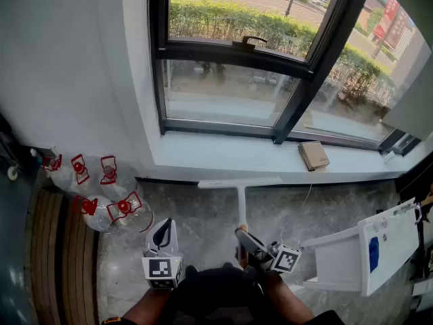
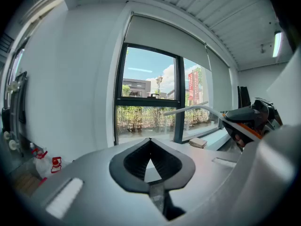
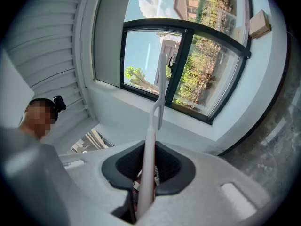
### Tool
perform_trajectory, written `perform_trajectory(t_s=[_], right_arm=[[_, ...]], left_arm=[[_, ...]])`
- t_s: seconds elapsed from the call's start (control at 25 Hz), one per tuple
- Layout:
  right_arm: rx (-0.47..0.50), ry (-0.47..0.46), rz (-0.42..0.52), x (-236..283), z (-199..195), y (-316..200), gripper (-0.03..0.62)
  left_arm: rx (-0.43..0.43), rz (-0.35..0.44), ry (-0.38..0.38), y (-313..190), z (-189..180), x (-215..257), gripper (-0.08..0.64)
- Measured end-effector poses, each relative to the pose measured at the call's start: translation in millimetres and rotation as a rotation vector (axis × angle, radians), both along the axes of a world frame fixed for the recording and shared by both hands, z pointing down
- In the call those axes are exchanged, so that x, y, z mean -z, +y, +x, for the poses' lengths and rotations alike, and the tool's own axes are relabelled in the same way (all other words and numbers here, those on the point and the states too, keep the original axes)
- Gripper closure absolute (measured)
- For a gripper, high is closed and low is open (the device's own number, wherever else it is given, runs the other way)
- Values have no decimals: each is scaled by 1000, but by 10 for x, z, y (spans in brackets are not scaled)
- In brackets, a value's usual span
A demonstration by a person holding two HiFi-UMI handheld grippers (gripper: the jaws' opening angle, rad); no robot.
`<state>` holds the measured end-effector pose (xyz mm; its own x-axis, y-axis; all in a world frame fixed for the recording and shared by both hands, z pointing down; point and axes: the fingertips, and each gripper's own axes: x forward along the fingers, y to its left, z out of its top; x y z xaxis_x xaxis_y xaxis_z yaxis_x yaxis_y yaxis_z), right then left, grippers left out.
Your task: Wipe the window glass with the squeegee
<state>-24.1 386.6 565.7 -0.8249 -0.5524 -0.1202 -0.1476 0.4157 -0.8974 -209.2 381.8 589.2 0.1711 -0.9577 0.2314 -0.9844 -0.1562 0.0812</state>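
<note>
- Clear plastic spray bottles (image 1: pixel 101 205) with red triggers stand clustered at far left, by the wall.
- Left gripper (image 1: pixel 164 227): its dark jaws meet at the tips and hold nothing. It points toward the window.
- Squeegee (image 1: pixel 241 196): white, slim and T-shaped. Its long axis runs from the right gripper straight away toward the window wall. The blade bar lies crosswise and parallel to the sill (image 1: pixel 223 156), below it and clear of the window glass (image 1: pixel 226 90), over the grey marbled floor (image 1: pixel 203 215).
- Right gripper (image 1: pixel 241 233): its jaws are clamped on the handle end of the squeegee.
- A small brown box (image 1: pixel 314 155) rests on the white sill at right.
</note>
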Motion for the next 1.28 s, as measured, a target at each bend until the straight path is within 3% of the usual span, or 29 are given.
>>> perform_trajectory(t_s=[0.52,0.88,1.28], right_arm=[[16,-8,-26,-138,41,-508,543],[80,55,-50,-388,279,-1540,543],[132,6,-18,-241,510,-2674,543]], left_arm=[[44,-14,-6,-458,-8,-74,546],[107,-46,-36,-1425,170,-87,546],[180,-34,-70,-2469,395,114,546]])
